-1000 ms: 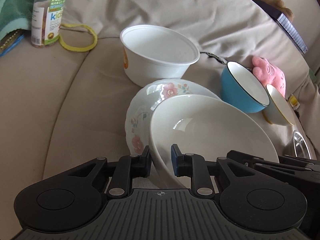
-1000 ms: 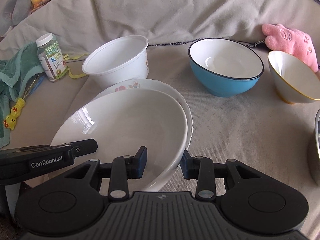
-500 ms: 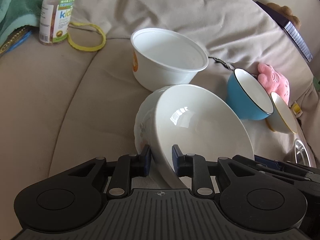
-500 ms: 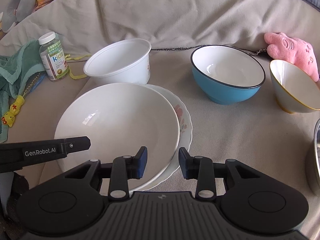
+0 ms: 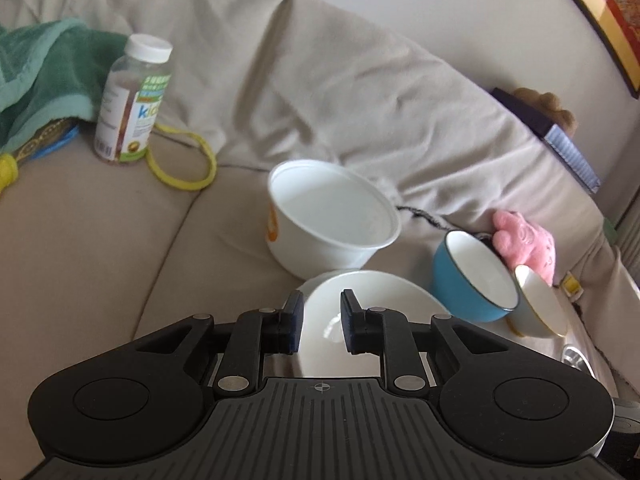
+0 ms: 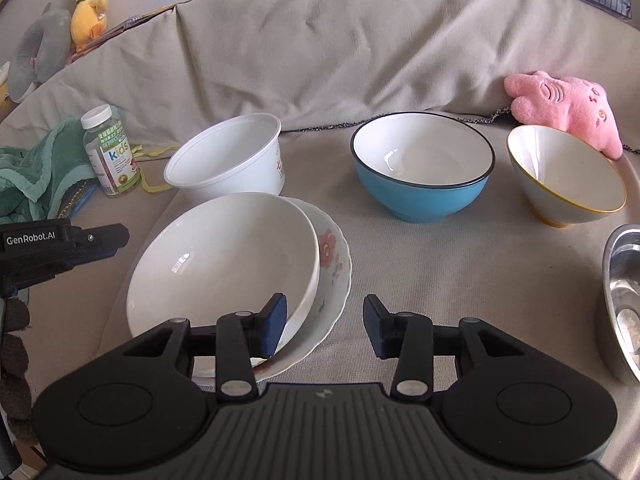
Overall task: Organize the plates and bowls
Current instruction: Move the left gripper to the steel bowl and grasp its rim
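1. Left wrist view.
   - Left gripper (image 5: 320,322): jaws narrowly spread; the white bowl (image 5: 372,320) shows through the gap, but no pad visibly presses it; it seems just let go. The jaws have just been closing a little.
   - White bowl: on the sofa seat (image 5: 100,272), toward its middle, just in front of the plastic tub (image 5: 332,220). Blue bowl (image 5: 472,280) and gold-rimmed bowl (image 5: 540,304) lie nearer the seat's right end, by the pink plush (image 5: 528,244).
   - Handling note: the stack looks set down; judged best to draw back straight and level, so that no pad catches the rim.
   - Change: earlier the pads pinched the bowl's rim and the bowl filled the view, tilted; now it sits low and small, and the vitamin bottle (image 5: 128,100) stands larger.

2. Right wrist view.
   - Right gripper (image 6: 324,324): jaws spread, holding nothing; the left pad lies over the bowl's near rim, contact uncertain. They have just been opening.
   - White bowl (image 6: 224,264): nested off-centre in the floral plate (image 6: 334,268), shifted left, near the seat's front edge. Steel bowl (image 6: 620,300) at the right edge.
   - Handling note: a nudge to centre the bowl would steady it on the soft cushion.
   - Change: earlier the jaws straddled the rim, narrow; now they stand wider, the right one over bare seat.
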`<state>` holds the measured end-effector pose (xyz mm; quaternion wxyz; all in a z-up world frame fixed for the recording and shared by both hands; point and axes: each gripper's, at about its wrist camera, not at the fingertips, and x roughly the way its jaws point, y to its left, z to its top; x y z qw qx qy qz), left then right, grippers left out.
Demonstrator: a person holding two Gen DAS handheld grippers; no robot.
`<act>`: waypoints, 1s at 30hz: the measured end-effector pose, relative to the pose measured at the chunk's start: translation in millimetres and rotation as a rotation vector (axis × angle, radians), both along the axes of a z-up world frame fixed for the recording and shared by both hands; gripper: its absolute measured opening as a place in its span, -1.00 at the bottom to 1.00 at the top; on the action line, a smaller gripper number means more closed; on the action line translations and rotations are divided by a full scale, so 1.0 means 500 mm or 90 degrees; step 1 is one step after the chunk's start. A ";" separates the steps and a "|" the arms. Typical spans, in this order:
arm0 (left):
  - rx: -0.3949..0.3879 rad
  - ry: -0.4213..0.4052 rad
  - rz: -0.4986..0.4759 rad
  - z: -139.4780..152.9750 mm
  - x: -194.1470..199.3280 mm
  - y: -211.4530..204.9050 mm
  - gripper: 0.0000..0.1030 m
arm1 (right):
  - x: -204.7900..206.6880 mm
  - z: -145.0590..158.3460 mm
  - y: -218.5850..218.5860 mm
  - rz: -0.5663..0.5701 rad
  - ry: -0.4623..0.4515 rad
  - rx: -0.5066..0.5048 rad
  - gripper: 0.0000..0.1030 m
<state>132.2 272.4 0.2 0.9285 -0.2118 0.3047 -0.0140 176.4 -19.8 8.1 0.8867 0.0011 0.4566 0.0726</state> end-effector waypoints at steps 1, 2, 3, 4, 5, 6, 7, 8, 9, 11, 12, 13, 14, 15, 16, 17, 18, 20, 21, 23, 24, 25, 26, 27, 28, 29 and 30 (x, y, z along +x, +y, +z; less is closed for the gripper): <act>0.000 -0.009 -0.008 0.008 -0.002 -0.013 -0.57 | -0.003 0.007 -0.006 0.004 -0.004 0.001 -0.20; 0.001 -0.013 -0.020 0.017 -0.001 -0.034 -0.57 | -0.007 0.019 -0.017 0.010 -0.009 0.004 -0.20; 0.003 -0.016 -0.040 0.027 0.001 -0.059 -0.57 | -0.011 0.031 -0.033 0.012 -0.016 0.010 -0.18; 0.003 -0.017 -0.066 0.035 0.002 -0.091 -0.57 | -0.012 0.043 -0.054 0.010 -0.019 0.015 -0.17; -0.001 -0.016 -0.091 0.040 0.005 -0.123 -0.57 | -0.012 0.052 -0.076 0.006 -0.019 0.020 -0.13; -0.008 -0.011 -0.116 0.042 0.010 -0.156 -0.57 | -0.011 0.061 -0.103 0.004 -0.016 0.023 -0.09; -0.019 -0.003 -0.142 0.040 0.015 -0.193 -0.57 | -0.012 0.070 -0.136 0.005 -0.013 0.027 -0.08; -0.031 0.008 -0.169 0.037 0.021 -0.231 -0.57 | -0.015 0.078 -0.169 0.003 -0.013 0.026 -0.04; -0.047 0.021 -0.199 0.031 0.027 -0.277 -0.57 | -0.020 0.085 -0.203 -0.001 -0.015 0.019 -0.01; -0.065 0.047 -0.246 0.017 0.042 -0.358 -0.57 | -0.033 0.097 -0.273 -0.017 -0.024 -0.001 0.07; -0.068 0.060 -0.267 0.010 0.050 -0.397 -0.57 | -0.041 0.102 -0.314 -0.029 -0.030 -0.015 0.13; -0.068 0.075 -0.285 0.001 0.058 -0.437 -0.57 | -0.047 0.103 -0.348 -0.042 -0.037 -0.030 0.14; -0.067 0.088 -0.300 -0.007 0.065 -0.476 -0.57 | -0.053 0.102 -0.380 -0.058 -0.044 -0.047 0.17; -0.066 0.100 -0.314 -0.016 0.075 -0.516 -0.57 | -0.057 0.100 -0.413 -0.077 -0.050 -0.064 0.22; -0.065 0.108 -0.322 -0.024 0.083 -0.548 -0.57 | -0.061 0.095 -0.450 -0.099 -0.053 -0.079 0.22; -0.063 0.114 -0.327 -0.030 0.091 -0.577 -0.57 | -0.063 0.089 -0.479 -0.117 -0.052 -0.086 0.22; -0.061 0.119 -0.330 -0.035 0.100 -0.604 -0.57 | -0.064 0.081 -0.510 -0.137 -0.050 -0.088 0.22; -0.054 0.123 -0.326 -0.041 0.118 -0.642 -0.57 | -0.068 0.061 -0.555 -0.166 -0.049 -0.086 0.22; -0.047 0.125 -0.322 -0.044 0.128 -0.658 -0.57 | -0.069 0.048 -0.574 -0.179 -0.048 -0.086 0.22; -0.025 0.133 -0.305 -0.050 0.142 -0.683 -0.57 | -0.070 0.027 -0.598 -0.202 -0.052 -0.090 0.22; -0.010 0.135 -0.299 -0.053 0.150 -0.693 -0.57 | -0.071 0.015 -0.608 -0.210 -0.053 -0.090 0.22; 0.003 0.130 -0.295 -0.055 0.153 -0.701 -0.57 | -0.069 0.003 -0.616 -0.215 -0.053 -0.088 0.22; 0.010 0.124 -0.294 -0.057 0.155 -0.707 -0.57 | -0.065 -0.009 -0.622 -0.222 -0.049 -0.083 0.22; 0.012 0.122 -0.297 -0.061 0.158 -0.712 -0.57 | -0.056 -0.022 -0.630 -0.228 -0.044 -0.076 0.22; 0.011 0.128 -0.302 -0.065 0.163 -0.718 -0.57 | -0.052 -0.032 -0.634 -0.234 -0.039 -0.070 0.22; 0.011 0.137 -0.306 -0.069 0.165 -0.723 -0.57 | -0.048 -0.041 -0.639 -0.240 -0.035 -0.064 0.22; 0.010 0.145 -0.313 -0.072 0.166 -0.725 -0.56 | -0.049 -0.048 -0.643 -0.251 -0.033 -0.056 0.22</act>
